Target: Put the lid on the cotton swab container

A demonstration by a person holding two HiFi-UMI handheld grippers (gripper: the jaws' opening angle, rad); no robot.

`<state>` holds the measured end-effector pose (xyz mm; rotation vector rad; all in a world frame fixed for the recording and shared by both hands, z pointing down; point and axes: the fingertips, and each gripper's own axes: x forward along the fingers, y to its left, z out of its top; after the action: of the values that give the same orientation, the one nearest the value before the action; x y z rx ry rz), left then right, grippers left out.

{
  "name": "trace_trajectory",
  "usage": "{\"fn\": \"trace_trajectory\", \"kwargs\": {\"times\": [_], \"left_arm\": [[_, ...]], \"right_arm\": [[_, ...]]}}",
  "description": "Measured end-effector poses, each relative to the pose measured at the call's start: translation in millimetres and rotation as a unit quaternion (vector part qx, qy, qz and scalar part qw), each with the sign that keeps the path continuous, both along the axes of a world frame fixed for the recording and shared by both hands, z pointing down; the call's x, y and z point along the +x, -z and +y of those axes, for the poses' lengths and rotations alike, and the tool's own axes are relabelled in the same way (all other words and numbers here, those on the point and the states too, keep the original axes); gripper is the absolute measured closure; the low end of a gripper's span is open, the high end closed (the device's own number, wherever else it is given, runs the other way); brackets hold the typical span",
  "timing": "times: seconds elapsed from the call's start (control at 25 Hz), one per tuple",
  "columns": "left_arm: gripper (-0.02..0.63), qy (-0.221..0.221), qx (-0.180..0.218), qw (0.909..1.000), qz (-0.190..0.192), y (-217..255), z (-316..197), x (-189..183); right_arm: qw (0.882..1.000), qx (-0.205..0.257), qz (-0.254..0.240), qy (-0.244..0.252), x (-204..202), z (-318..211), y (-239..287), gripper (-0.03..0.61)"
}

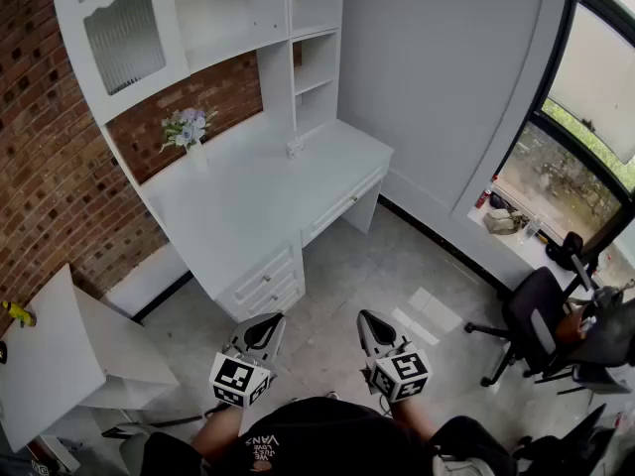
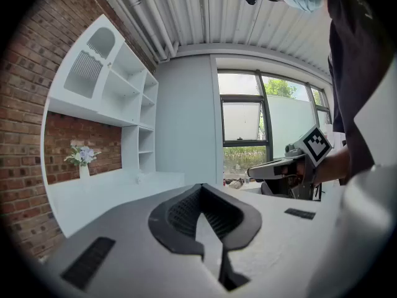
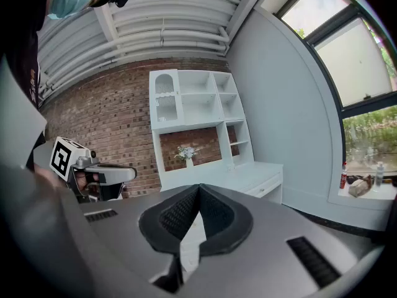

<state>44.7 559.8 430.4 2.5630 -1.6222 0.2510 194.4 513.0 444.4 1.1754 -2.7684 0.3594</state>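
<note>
A small white object (image 1: 295,148), too small to identify, stands on the white desk (image 1: 248,201) near the shelf unit; no lid is discernible. Both grippers are held low in front of the person, well short of the desk. My left gripper (image 1: 266,327) is shut with nothing between its jaws, and its own view shows the jaws (image 2: 201,213) closed together. My right gripper (image 1: 374,325) is likewise shut and empty (image 3: 197,213). Each gripper appears in the other's view: the right gripper (image 2: 273,169) and the left gripper (image 3: 102,176), side by side above the floor.
A vase of flowers (image 1: 187,127) stands at the desk's back left, under the white shelf unit (image 1: 198,18). Drawers (image 1: 266,284) face the tiled floor. A second white table (image 1: 50,355) is at the left. Black office chairs (image 1: 541,325) stand by the window at the right.
</note>
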Motion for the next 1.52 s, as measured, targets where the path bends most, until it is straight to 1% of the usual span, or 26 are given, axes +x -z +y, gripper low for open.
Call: {"fn": "trace_trajectory", "kwargs": {"times": [0.16,0.36,0.48,0.6,0.68,0.8,0.88,1.04,1.16,1.36,1.52], "left_arm": [[0.609,0.006,0.002,1.0000,0.006,0,-5,6],[0.607,0.032,0.001,0.9993,0.021,-2,-17,8],[0.607,0.044,0.005,0.9986,0.028,-1,-24,12],[0.607,0.058,0.010,0.9978,0.031,-3,-31,19],[0.607,0.067,0.008,0.9969,0.040,-6,-34,23],[0.607,0.071,0.002,0.9959,0.056,-12,-37,27],[0.607,0.070,-0.004,0.9958,0.059,-16,-40,27],[0.606,0.070,-0.015,0.9956,0.061,-27,-53,15],[0.589,0.062,-0.018,0.9960,0.061,-31,-70,0],[0.540,0.041,-0.017,0.9973,0.058,-29,-117,-33],[0.526,0.026,-0.010,0.9981,0.055,-22,-158,-60]], "right_arm": [[1.000,0.003,-0.003,0.006,4,-5,0,0.578],[1.000,0.019,0.003,0.020,9,-13,2,0.578],[1.000,0.017,-0.003,0.021,17,-20,1,0.578],[0.999,0.008,-0.017,0.032,24,-25,-2,0.578],[0.999,0.005,-0.025,0.039,27,-27,-3,0.577],[0.999,0.001,-0.023,0.039,29,-35,-6,0.577],[0.999,-0.004,-0.023,0.039,28,-40,-8,0.555],[0.999,-0.009,-0.027,0.037,21,-55,-14,0.535],[0.999,-0.011,-0.028,0.030,7,-77,-17,0.528],[0.999,0.000,-0.027,0.019,-27,-125,-8,0.525],[0.999,0.014,-0.030,0.008,-54,-163,3,0.523]]}}
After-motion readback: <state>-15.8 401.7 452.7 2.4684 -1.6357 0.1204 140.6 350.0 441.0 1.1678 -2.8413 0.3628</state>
